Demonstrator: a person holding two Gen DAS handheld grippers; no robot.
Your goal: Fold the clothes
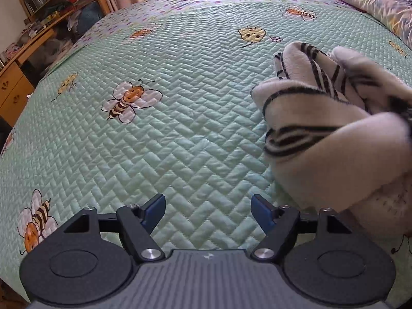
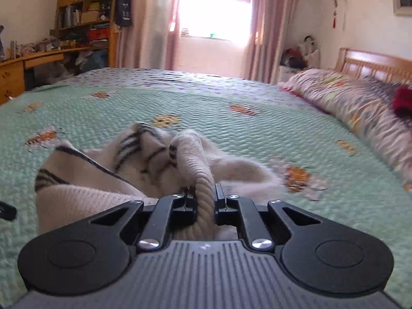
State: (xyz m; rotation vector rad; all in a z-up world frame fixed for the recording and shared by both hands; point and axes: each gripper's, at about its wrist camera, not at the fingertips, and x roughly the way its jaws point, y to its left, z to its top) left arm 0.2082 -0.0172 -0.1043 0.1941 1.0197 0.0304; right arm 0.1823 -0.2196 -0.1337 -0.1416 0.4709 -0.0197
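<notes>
The right gripper [image 2: 204, 200] is seen closed on a ribbed cream edge of the striped sweater [image 2: 144, 154], the fold pinched between its black fingers [image 2: 189, 203] and running back under the gripper body, where its end is hidden. The rest of the garment is bunched in front of the fingers and raised off the quilt [image 2: 231, 97]; the far folds are blurred and its outline cannot be made out. The left gripper [image 1: 208, 212] is held wide open over the quilt, blue pads [image 1: 154, 207] well apart, nothing between them. The sweater lies to its right, cut off by the frame edge. A pillow [image 2: 360, 105] is noted along the headboard edge of the bed.
</notes>
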